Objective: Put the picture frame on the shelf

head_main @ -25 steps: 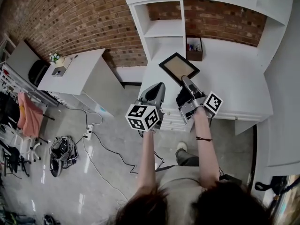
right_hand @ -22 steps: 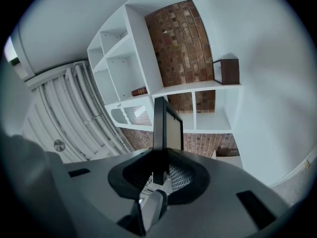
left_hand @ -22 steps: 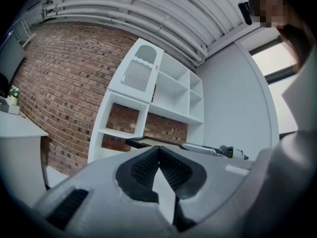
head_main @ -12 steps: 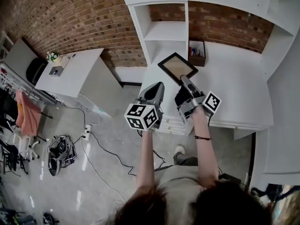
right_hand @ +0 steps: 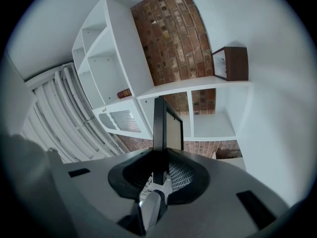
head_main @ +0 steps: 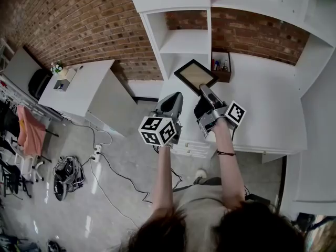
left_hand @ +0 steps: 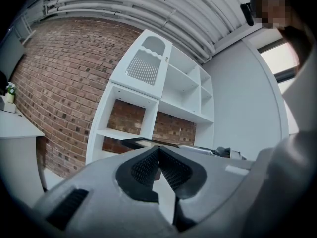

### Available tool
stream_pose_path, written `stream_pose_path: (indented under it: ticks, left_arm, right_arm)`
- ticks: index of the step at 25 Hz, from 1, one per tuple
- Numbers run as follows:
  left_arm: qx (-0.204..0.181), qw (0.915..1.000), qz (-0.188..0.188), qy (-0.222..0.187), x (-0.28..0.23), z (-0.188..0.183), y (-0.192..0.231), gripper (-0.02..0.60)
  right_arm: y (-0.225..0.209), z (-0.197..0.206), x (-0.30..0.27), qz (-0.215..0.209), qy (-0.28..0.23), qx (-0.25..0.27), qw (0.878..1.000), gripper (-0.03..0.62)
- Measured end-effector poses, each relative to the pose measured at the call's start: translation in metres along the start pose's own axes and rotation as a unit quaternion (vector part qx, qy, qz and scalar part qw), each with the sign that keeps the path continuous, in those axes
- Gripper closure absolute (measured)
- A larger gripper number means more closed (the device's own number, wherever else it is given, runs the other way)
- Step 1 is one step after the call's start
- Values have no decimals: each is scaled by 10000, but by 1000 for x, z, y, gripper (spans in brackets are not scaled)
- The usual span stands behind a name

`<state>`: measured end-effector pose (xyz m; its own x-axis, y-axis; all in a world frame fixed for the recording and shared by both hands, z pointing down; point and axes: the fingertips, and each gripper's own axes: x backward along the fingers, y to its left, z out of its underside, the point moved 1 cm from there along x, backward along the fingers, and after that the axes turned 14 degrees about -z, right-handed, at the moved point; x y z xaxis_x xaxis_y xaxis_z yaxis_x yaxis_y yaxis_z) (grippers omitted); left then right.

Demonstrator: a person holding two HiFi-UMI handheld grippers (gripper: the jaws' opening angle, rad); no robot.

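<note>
We are in the carrying step. The picture frame (head_main: pixel 195 74) is in the air, clamped by its near edge in the right gripper (head_main: pixel 206 90), and it has not reached the shelf (head_main: pixel 184 40). In the right gripper view the frame stands edge-on between the two pads. They press on its dark border from both sides, so we read a firm grip.

In the head view the frame sits at 12 o'clock of that gripper, above the near part of the white counter (head_main: pixel 262 101), with its tan face turned up towards us. The open cubbies of the shelf lie farther on, at 12 o'clock from the frame and well apart from it. A small brown box (head_main: pixel 221 67) stands on the counter at 3 o'clock of the frame, near its corner.

The left gripper (head_main: pixel 176 96) hangs at 9 o'clock of the right one, just beside it. Its jaws are pressed together with nothing between them, and it takes no part in the hold.

We judge that the next move calls for bringing the frame forward to a free board, at 12 o'clock, while clearing the brown box and the upright divider. Then we would tip it so that one long edge meets the board and the back can lean on the brick wall. Only then should the pads let go. The grip is on a thin edge, so we expect the frame could swing if hurried, and the idle left gripper could steady it.
</note>
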<state>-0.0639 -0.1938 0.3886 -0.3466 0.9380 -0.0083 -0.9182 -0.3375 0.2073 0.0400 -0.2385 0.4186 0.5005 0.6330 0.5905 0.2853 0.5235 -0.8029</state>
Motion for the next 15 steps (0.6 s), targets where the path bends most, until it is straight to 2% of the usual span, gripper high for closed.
stream_pose_path:
  ticks: [10, 15]
  left_arm:
    - [151, 9998, -69, 55, -29, 3, 15, 571]
    - [183, 9998, -72, 53, -35, 5, 20, 571]
  right_arm:
    - [-23, -16, -23, 80, 78, -99, 9999, 519]
    - [-27, -18, -27, -11, 72, -134, 9999, 519]
